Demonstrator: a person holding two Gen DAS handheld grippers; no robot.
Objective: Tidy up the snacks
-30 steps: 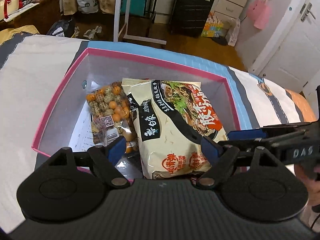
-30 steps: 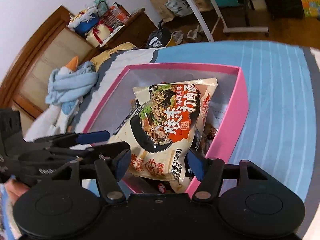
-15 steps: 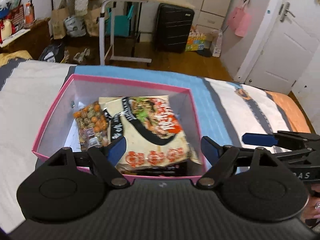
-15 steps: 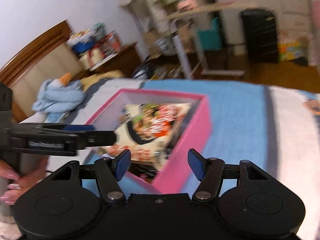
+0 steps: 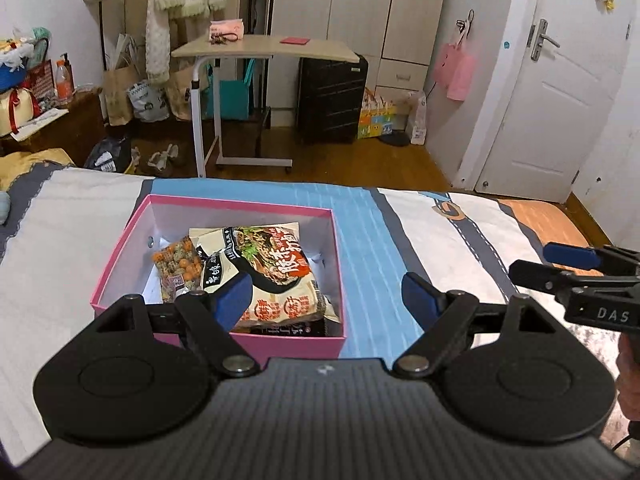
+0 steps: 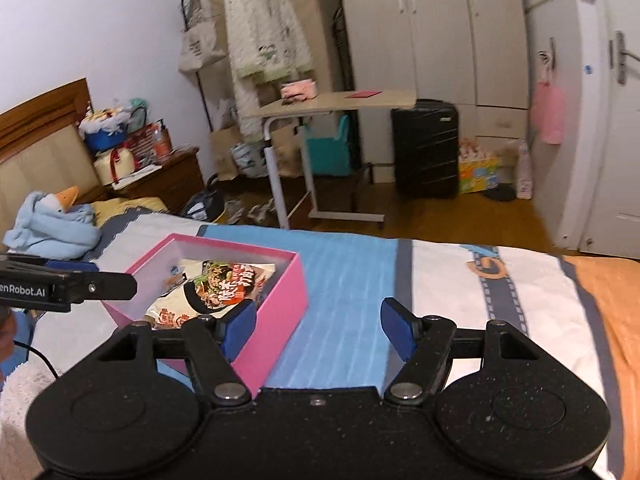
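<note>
- Pink box (image 5: 120, 258): open-topped, on the bed (image 5: 420, 248), left of centre in the left wrist view, lower left in the right wrist view (image 6: 280, 312). White inner walls, no lid in sight.
- Instant noodle packet (image 5: 268, 276): the largest item in the box, lying face up and tilted, its lower end near the front wall. It overlaps a dark packet (image 5: 288, 330) of which only an edge shows.
- Bag of mixed coated nuts (image 5: 176, 268): clear bag with orange and speckled balls, at the left of the box, partly under the noodle packet's edge.
- Left tool (image 5: 326, 296): blue pads spread wide, nothing between them; held above the near edge of the box and the bedspread.
- Right tool (image 6: 318, 330): pads apart and empty; the jaws have just been opening. Seen over the striped bedspread, right of the box.
- Status, as a judgement: the visible snacks are already in the box; no loose snack shows on the bed.
- Risk: the noodle packet sits high and slanted, so a lid, if fitted, may not seat flat.
- Risk: the soft mattress gives the box no firm base; a nudge from either tool could tip or slide it.
- Risk: pinching the noodle packet hard could crush its contents.
</note>
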